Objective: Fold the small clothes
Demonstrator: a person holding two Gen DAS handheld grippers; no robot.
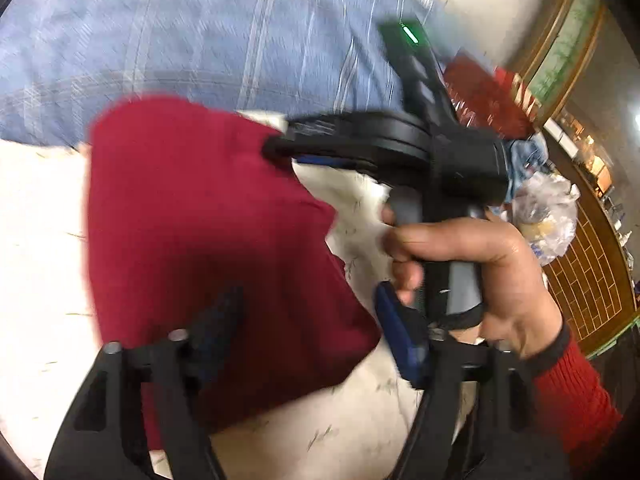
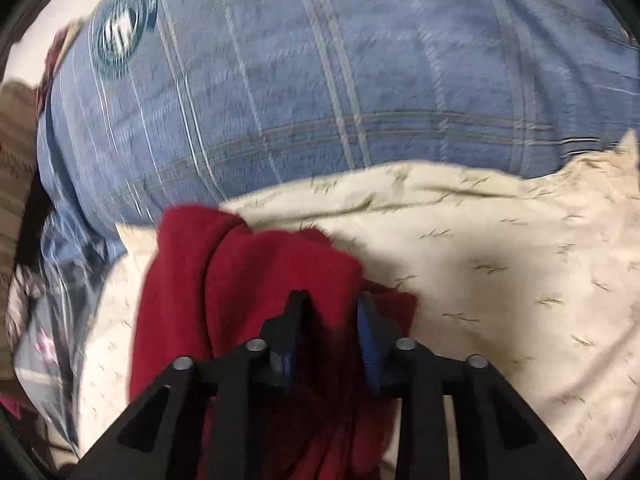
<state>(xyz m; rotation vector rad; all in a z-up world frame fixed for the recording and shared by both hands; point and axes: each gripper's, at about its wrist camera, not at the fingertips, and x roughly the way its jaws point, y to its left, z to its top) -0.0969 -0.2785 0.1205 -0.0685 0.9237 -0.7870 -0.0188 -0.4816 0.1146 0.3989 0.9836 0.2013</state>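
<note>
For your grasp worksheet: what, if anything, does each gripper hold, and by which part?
The right gripper has the red garment's bunched edge between its jaws; a firm pinch cannot be told. The left gripper stands open, holding nothing.

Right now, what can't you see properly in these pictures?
- Red cloth: its near part is hidden under the right claw in the right wrist view, so its kind is unclear.
- Left wrist view: motion blur smears the red cloth edges.
- Clutter behind the hand: too blurred to name.
</note>
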